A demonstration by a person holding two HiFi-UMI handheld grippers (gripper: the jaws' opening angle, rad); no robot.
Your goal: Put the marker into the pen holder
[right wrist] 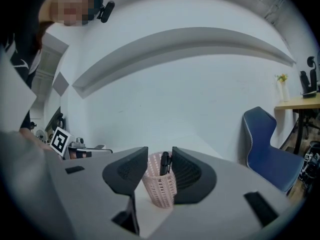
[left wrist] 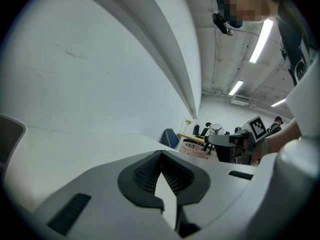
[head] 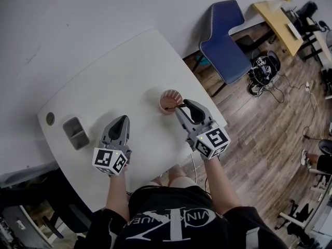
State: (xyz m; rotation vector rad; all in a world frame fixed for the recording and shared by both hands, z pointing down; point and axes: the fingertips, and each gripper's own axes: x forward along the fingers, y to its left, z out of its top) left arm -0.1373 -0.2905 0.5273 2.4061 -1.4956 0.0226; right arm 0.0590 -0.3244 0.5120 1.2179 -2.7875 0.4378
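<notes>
White surface [head: 129, 71] with a rounded corner fills centre-left of the head view. Grey rectangular block [head: 75, 133] lies near its left edge, with a round dark grommet [head: 50, 119] just up-left, apart from it. Blue chair [head: 224, 40] at upper right on wood-plank floor [head: 270, 134]. Wooden desk [head: 277, 22] at far upper right. Black cable tangle [head: 262, 71] right of the chair.

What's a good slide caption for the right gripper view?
Right gripper, jaws apart, at the pink pen holder with the black marker standing inside.
</notes>
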